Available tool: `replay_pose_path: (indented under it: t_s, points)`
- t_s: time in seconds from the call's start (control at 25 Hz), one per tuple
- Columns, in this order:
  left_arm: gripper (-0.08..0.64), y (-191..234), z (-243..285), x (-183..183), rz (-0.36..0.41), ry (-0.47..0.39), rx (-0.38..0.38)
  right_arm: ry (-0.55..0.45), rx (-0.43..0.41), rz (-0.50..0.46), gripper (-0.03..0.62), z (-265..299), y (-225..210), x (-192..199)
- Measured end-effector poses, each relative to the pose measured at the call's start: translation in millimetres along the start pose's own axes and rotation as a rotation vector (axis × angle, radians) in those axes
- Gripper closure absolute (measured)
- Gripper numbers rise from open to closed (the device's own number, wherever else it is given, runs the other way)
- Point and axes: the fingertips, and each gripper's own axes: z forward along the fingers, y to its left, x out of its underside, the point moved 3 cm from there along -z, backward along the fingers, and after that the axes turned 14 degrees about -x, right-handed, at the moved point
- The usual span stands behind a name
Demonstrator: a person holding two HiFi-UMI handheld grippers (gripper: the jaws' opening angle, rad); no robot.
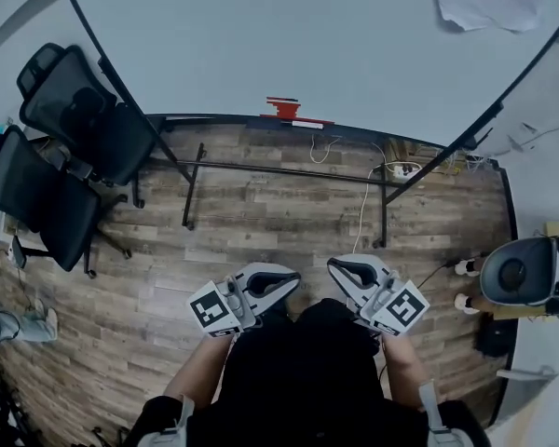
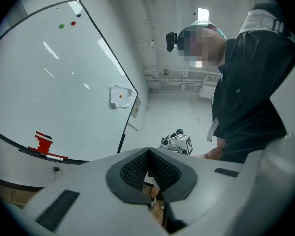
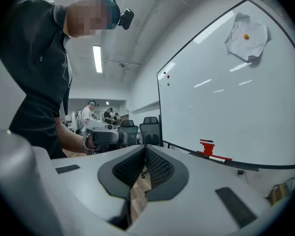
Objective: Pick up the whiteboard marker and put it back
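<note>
The whiteboard stood well ahead of the person. The left gripper and right gripper were held at the waist, each with jaws clenched on nothing. The whiteboard marker lay flat on the ledge beside a red block; an off-centre pinch on so slim a barrel would likely roll it off the ledge.

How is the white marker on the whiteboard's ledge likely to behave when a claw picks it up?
The marker looks slim and straight, so it is probably stiff and light. Lying lengthwise on the narrow ledge, it may roll or slide off if nudged. Its smooth-looking barrel could slip in a loose grip.
</note>
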Motion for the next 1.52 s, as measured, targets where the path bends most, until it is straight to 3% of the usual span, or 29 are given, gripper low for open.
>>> replay_pose_path:
  t_s: [0.24,0.52,0.72,0.88,1.12,1.52]
  points:
    - [0.548,39,4,-1,-0.016,-0.022,-0.012,0.049,-0.001,0.014,0.572,21,-31,3]
    - [0.548,82,24,-2,-0.035,-0.031,-0.086,0.069,-0.053,0.025,0.571,32,-79,2]
    - [0.548,117,55,-4,-0.015,-0.013,-0.137,0.029,-0.109,0.04,0.572,39,-136,6]
    - [0.548,143,78,-7,-0.004,0.052,-0.17,-0.005,-0.142,0.052,0.572,48,-181,3]
    - [0.548,183,131,-34,0.022,0.052,-0.223,-0.066,-0.241,0.038,0.571,46,-239,-19]
    - [0.548,223,197,-46,0.055,0.032,-0.285,-0.108,-0.345,0.026,0.571,38,-309,-23]
